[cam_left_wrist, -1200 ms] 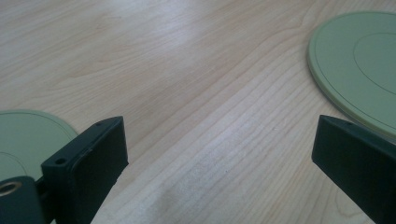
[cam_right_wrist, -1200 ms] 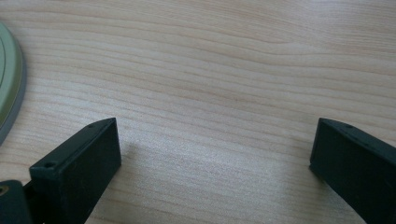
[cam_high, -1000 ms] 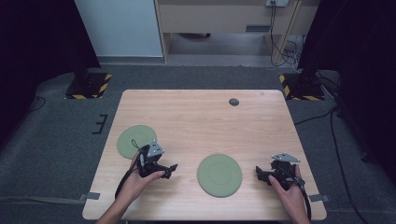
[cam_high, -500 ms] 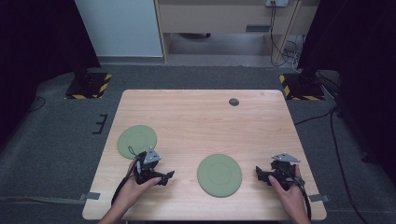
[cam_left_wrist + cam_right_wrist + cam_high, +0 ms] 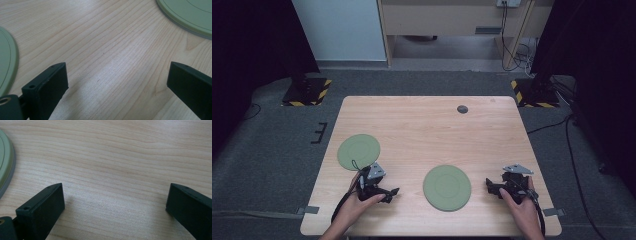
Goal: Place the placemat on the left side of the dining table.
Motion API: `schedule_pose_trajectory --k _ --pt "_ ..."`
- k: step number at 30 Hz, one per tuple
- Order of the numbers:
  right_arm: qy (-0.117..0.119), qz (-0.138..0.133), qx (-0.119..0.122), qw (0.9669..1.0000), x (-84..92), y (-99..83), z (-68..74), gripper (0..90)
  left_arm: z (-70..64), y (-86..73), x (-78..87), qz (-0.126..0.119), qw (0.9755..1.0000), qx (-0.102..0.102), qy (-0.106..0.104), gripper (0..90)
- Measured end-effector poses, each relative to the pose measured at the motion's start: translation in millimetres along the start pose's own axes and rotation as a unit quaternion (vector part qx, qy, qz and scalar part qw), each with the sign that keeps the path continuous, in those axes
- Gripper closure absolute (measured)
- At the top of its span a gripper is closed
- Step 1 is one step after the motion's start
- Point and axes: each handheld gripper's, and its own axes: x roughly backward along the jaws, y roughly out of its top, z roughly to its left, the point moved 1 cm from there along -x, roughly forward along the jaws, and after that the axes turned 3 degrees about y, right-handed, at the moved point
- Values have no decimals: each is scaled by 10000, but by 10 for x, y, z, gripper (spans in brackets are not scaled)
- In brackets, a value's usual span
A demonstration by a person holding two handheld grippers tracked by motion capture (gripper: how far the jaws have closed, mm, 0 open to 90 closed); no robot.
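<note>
Resting low on desk (image 5: 427, 125), both pairs of fingers released, wide apart, grasping nothing. Left gripper (image 5: 393, 191) points right toward centre plate (image 5: 447, 187); gap of bare wood between. Same plate in left gripper view lies ahead-right (image 5: 190, 15); second plate (image 5: 358, 151) just behind-left of that hand. Right gripper (image 5: 489, 186) points left at centre plate, nearer its rim, plate edge at left (image 5: 5, 162). Round plate, no long axis. Right hand judged better placed. Forearms enter from near edge, wrists level.
</note>
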Motion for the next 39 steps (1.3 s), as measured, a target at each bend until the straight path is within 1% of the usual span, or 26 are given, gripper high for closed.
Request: schedule_pose_trajectory --k 11,15,19,28,30,32,34,35,36,37,39 --pt "1 -1 3 10000 0 -1 1 20 -1 -22 -65 98 9999 7 -25 27" --pt "3 -2 6 10000 0 -1 1 20 -3 -36 -97 136 9999 38 -59 27" --pt "1 -1 3 10000 0 -1 1 20 -1 -31 -105 139 9999 38 -53 22" --pt "1 -2 4 10000 0 -1 1 20 17 12 -135 97 9999 25 -36 23" --pt "1 -1 4 10000 0 -1 1 20 33 39 -143 63 10000 26 -54 23" --pt "2 -1 5 10000 0 -1 1 19 67 77 -151 -14 10000 21 -1 23" --pt "4 2 7 10000 0 0 1 18 88 103 -183 -80 10000 54 -12 27" --pt "4 1 10 10000 0 -1 1 18 91 104 -212 -69 10000 45 -18 26" --pt "8 4 6 10000 0 -1 2 18 93 94 -252 -5 10000 3 -9 24" --pt "11 6 1 10000 1 0 3 18 87 91 -284 53 9999 -84 13 13" --pt "21 8 6 10000 1 -1 6 18 87 92 -285 53 10000 -77 17 0"
